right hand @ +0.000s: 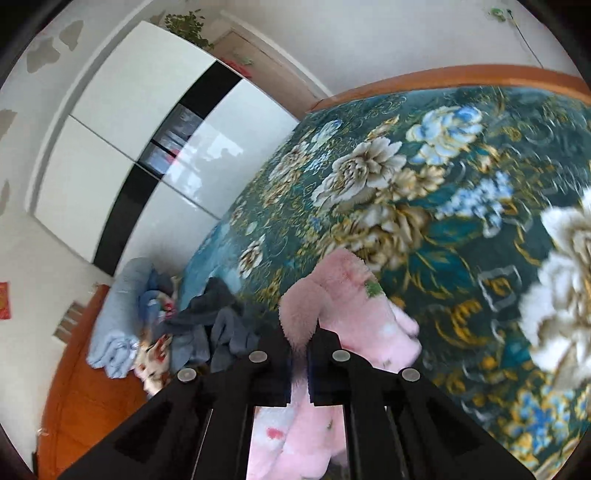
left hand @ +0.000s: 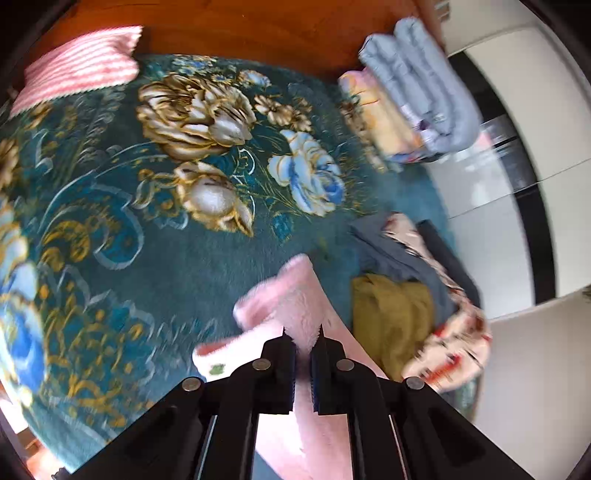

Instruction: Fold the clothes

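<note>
A fluffy pink garment (left hand: 295, 314) is held above a bed with a dark green flowered blanket (left hand: 147, 184). My left gripper (left hand: 303, 334) is shut on a fold of the pink garment, which hangs down past the fingers. My right gripper (right hand: 300, 326) is shut on another part of the same pink garment (right hand: 354, 302), with cloth bunched in front of and below the fingers. Both views are blurred by motion.
A pile of unfolded clothes, olive (left hand: 391, 317), grey-blue and a flowered piece (left hand: 454, 343), lies at the bed's edge. Folded blue bedding (left hand: 421, 85) and a pink striped pillow (left hand: 77, 66) lie by the wooden headboard (left hand: 258, 26). A white and black wardrobe (right hand: 155, 147) stands beside the bed.
</note>
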The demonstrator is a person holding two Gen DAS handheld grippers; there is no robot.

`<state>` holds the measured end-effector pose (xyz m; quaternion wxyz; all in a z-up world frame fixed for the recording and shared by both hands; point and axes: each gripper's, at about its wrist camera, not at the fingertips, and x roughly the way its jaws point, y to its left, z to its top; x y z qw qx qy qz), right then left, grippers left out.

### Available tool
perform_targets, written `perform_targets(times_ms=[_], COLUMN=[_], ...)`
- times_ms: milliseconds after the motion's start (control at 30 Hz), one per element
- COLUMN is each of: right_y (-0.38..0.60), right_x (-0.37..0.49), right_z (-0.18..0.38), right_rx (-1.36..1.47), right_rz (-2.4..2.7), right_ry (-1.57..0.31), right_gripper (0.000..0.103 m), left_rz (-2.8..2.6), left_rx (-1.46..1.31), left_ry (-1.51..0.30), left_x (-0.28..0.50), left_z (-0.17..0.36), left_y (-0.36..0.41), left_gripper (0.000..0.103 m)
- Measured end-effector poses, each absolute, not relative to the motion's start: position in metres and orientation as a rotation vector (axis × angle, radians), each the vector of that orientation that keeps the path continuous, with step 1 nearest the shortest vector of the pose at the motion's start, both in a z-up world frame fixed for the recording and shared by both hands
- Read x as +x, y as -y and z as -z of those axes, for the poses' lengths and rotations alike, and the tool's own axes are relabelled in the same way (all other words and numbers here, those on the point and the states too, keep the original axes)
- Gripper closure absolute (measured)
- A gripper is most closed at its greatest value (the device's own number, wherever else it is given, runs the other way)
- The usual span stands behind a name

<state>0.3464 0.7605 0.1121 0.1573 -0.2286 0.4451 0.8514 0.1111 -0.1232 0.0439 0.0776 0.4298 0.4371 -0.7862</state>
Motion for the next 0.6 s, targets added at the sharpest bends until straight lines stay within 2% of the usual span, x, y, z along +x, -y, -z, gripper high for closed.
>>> perform_targets(times_ms=[167, 333, 433, 533, 567, 600], right_y=[-0.784, -0.795, -0.798, -0.801, -0.802, -0.802], right_x=[0.287, 0.237, 0.217, 0.211, 0.212, 0.213], right_z=[-0.099, -0.060, -0.036, -0.017, -0.013, -0.012], right_rx=[-0.704, -0.773, -0.820, -0.840, -0.838, -0.838], right_rz=[-2.338, -2.244, -2.198, -2.158, -2.150, -2.156], right_ry=[-1.347, -1.337, -1.323, -1.338, -1.346, -1.344], right_gripper=[0.097, 0.097, 0.095, 0.094, 0.092, 0.084], left_rz=[2.346, 2.344, 2.378, 2.469, 2.498, 2.535], left_rx=[1.382, 1.446, 1.456, 1.456, 1.452, 1.426], left_ry=[-1.352, -1.258, -1.247, -1.206, -1.192, -1.203], left_x=[0.031, -0.015, -0.029, -0.029, -0.025, -0.017], left_z=[-0.008, 0.030, 0.049, 0.057, 0.056, 0.051], left_y=[0.115, 0.106, 0.104, 0.103, 0.104, 0.108], left_gripper=[0.097, 0.096, 0.092, 0.076, 0.064, 0.056])
